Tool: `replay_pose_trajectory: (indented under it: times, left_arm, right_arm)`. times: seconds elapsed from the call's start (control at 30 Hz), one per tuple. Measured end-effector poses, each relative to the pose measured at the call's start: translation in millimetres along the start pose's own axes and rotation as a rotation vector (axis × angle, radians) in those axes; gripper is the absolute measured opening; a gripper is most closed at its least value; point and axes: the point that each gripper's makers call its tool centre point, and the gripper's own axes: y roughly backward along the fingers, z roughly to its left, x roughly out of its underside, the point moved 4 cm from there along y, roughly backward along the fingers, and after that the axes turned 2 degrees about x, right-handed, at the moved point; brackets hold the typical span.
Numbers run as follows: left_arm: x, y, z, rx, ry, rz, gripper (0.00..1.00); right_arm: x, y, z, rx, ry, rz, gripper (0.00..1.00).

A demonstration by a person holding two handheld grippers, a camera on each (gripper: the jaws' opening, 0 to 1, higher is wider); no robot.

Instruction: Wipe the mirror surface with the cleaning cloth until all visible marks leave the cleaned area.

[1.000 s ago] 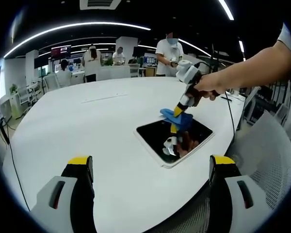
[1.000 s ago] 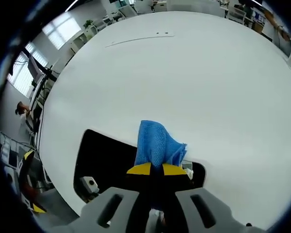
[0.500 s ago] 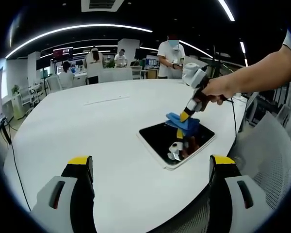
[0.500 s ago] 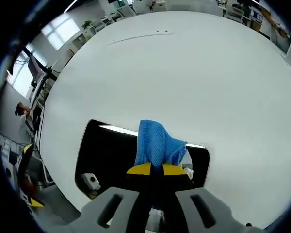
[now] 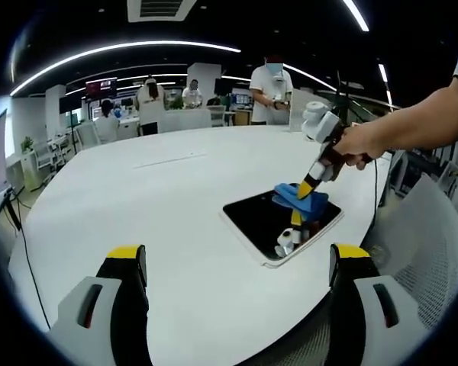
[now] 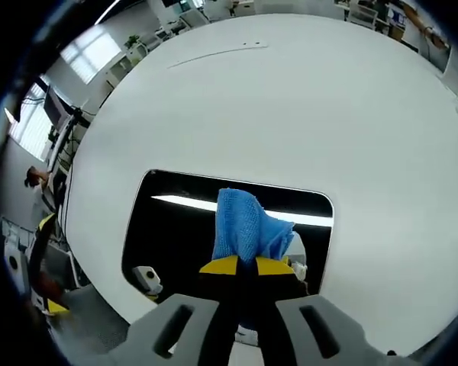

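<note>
Right gripper (image 6: 240,267), yellow-tipped jaws pinched together on a bunched blue mesh cleaning cloth (image 6: 246,229), which sticks up past the tips in the right gripper view. Cloth sits over the dark rectangular mirror with rounded corners and a thin pale edge (image 6: 183,229), lying flat on the large white oval table (image 6: 290,107). Mirror surface shows a reflected bright ceiling light strip across its far part and a small reflection of the gripper body near its lower left corner. In the left gripper view the same right gripper (image 5: 308,190) comes in from the right, held by a person's hand (image 5: 356,145), tilted down so the cloth (image 5: 301,200) presses on the mirror (image 5: 263,223) at its right end, near the table (image 5: 153,198) edge closest to the person. Contact looks like touching; cannot resolve any marks on the glass at this size. Left gripper (image 5: 237,263) hangs over the near table edge, well apart from the mirror, jaws spread wide with nothing between them. A white mesh chair (image 5: 435,252) stands beside the table on the right. Several people (image 5: 271,88) stand or sit at desks beyond the far side of the table.
</note>
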Motion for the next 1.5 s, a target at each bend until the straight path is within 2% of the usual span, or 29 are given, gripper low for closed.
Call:
replay_pose_trajectory:
  times: [0.57,1.5]
  left_arm:
    - [-0.8,-0.4,-0.5,0.007,0.007,-0.003,0.99]
    - [-1.0,0.0,0.6,-0.006,-0.002,-0.006,0.99]
  right_arm:
    - [24.1,6.8,4.6,-0.001,0.008,0.000,0.00]
    - [59.8,14.0,9.4,-0.069,-0.049,-0.008,0.00]
